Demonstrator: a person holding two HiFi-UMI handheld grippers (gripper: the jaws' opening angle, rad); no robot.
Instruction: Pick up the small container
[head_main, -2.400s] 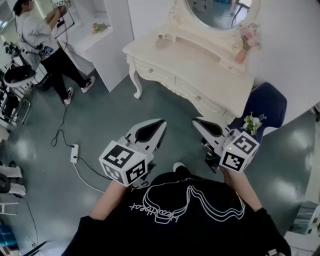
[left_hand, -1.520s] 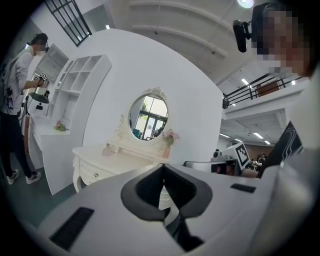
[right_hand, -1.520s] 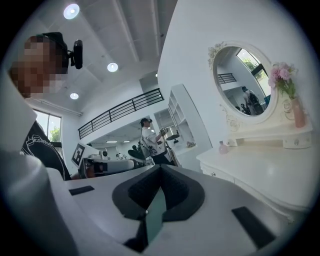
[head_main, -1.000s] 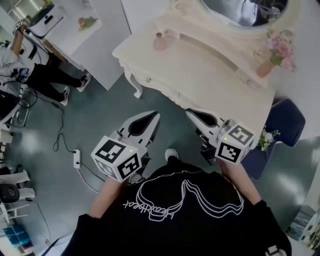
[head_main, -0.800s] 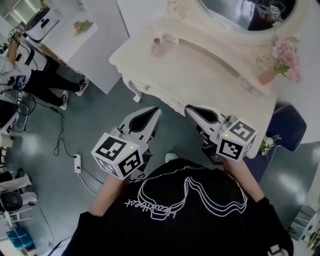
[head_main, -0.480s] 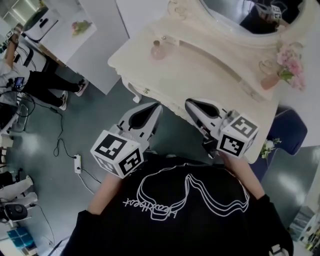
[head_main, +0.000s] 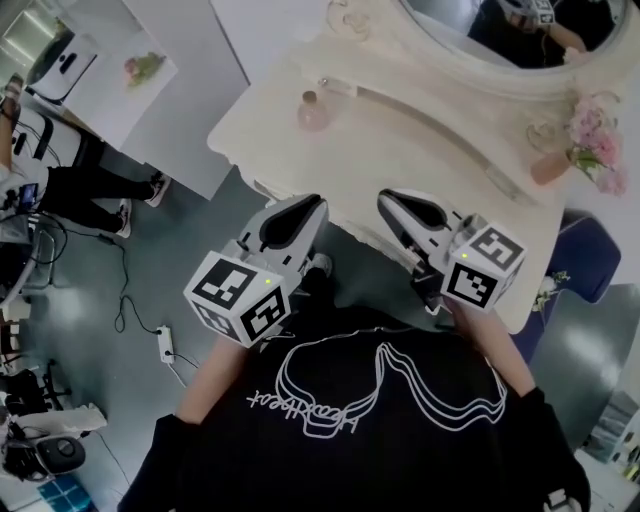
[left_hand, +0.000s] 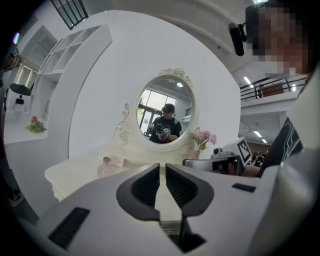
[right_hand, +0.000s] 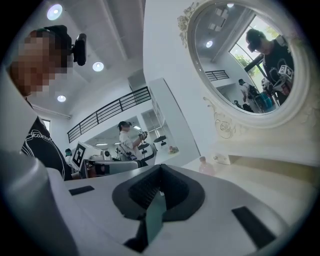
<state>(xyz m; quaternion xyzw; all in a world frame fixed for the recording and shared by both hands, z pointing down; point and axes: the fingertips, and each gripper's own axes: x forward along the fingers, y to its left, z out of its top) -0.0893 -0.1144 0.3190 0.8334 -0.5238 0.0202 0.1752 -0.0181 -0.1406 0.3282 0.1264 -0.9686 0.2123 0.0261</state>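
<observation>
Holding both tools over the dressing table's (head_main: 420, 150) front edge, I judge the reach not yet begun. The small container (head_main: 313, 112), a pink bottle, stands near the tabletop's back left corner, well apart from them. My left gripper (head_main: 310, 205) has its jaws opening, a slit apart with nothing between; my right gripper (head_main: 388, 200) is closed and empty. Next I'd spread the left jaws wide and reach for the bottle.

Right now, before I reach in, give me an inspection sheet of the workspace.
Surface: cream dressing table, mostly bare.
Job's things: small pink bottle, upright toward the table's left end, untouched.
Clutter: pink vase with flowers at the right end; small white box beside the bottle.
Grippers: left gripper jaws opening, narrow gap, nothing between; right gripper jaws together, empty.
Cables: power strip and cord on the floor, left.
Surroundings: oval mirror; blue chair; a person at left.
</observation>
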